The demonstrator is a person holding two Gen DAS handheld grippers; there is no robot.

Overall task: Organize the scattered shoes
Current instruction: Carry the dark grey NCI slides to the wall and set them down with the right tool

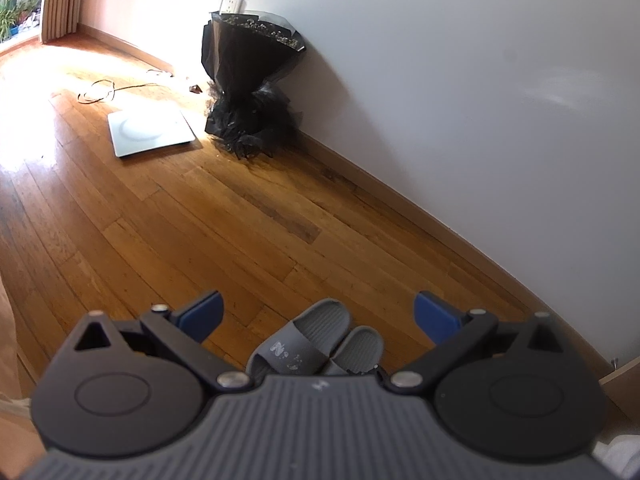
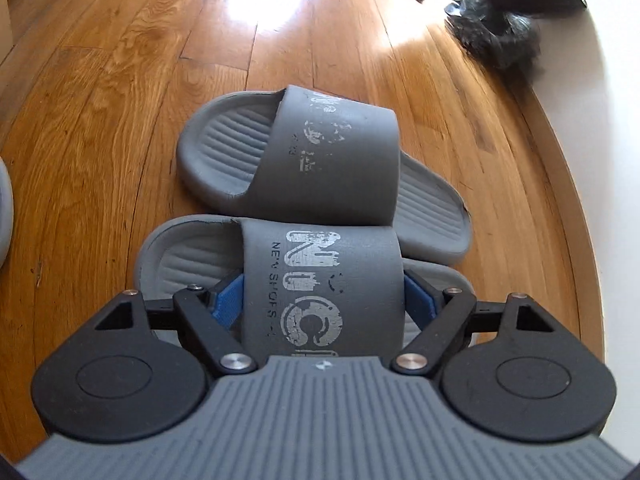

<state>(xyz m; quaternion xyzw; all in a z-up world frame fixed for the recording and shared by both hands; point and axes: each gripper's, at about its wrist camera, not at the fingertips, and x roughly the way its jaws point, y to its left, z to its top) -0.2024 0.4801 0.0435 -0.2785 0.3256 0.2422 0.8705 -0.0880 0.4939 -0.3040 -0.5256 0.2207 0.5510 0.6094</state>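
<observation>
Grey rubber slide sandals sat side by side on the wooden plank floor; the right gripper straddled the near strap. Left gripper hung wide, empty. Squeezing might've nudged the far sandal crooked.

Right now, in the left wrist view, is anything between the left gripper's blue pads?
No: the left gripper stands wide open over the floor, with the grey slippers below it.

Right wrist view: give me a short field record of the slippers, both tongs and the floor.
near slipper: grey, strap between right tongs, blue pads at either side
far slipper: grey, touching near one
left tongs: open, nothing between them
floor: wooden boards
black bouquet: by wall
grip: contact unclear
</observation>
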